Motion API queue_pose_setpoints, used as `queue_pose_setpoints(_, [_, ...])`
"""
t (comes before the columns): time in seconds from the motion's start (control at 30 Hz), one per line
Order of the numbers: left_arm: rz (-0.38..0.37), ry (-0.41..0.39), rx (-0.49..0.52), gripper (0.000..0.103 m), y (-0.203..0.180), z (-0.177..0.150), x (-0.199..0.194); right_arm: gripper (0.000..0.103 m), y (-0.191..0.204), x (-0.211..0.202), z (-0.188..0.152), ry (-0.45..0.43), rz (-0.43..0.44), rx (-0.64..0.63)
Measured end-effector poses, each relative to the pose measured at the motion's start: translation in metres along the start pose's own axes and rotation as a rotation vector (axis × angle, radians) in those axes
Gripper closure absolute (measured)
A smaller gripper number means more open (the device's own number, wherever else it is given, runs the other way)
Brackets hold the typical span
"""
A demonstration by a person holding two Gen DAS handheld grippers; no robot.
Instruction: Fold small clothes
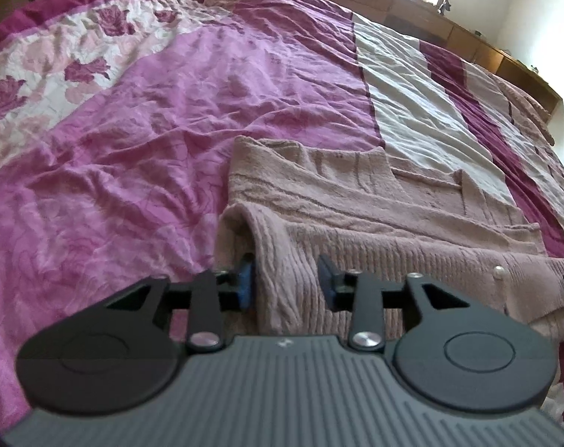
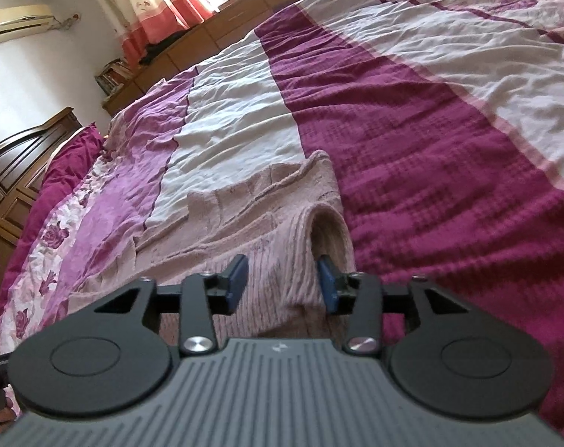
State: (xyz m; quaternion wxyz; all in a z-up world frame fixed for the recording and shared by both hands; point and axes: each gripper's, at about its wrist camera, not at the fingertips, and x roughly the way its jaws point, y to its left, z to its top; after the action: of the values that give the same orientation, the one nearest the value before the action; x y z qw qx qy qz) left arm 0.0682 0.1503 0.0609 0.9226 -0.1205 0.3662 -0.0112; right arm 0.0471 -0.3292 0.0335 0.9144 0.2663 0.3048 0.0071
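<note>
A dusty-pink knit cardigan [image 1: 375, 216] lies flat on the bed, with a pearl button [image 1: 498, 270] near its ribbed hem. My left gripper [image 1: 286, 279] is open, its blue pads straddling the ribbed left corner of the hem, the left pad tucked inside the fold. In the right wrist view the same cardigan [image 2: 244, 223] shows, and my right gripper [image 2: 282, 279] is open around its ribbed right corner, the right pad inside the fold opening. Neither gripper is closed on the fabric.
The bed is covered by a pink, magenta and white striped quilt [image 1: 170, 111] with rose print [image 1: 95, 37]. Wooden cabinets [image 2: 226, 18] and a window with a red curtain [image 2: 155, 11] line the far side. A dark headboard [image 2: 21, 156] stands at left.
</note>
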Motion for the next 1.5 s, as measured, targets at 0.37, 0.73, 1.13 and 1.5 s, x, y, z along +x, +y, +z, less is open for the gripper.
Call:
queue_pose_setpoints(0.37, [0.025,0.004,0.026,0.055,-0.010,-0.018,-0.014,0.044,-0.013,-0.031,-0.023,-0.032,0.026,0.089])
queue_pose_setpoints(0.73, [0.028,0.023,0.015,0.055,-0.008,-0.023,-0.008,0.044,-0.009,-0.037,-0.031,-0.022,0.015,0.084])
queue_pose_setpoints(1.13, [0.030,0.029,0.039,0.056,-0.012,-0.020,-0.002,0.044,-0.006,-0.018,-0.015,-0.017,0.001,0.054])
queue_pose_setpoints(1.5, [0.028,0.040,0.061,0.057,-0.019,-0.014,0.008,0.052,0.004,-0.002,-0.003,0.013,0.024,-0.017])
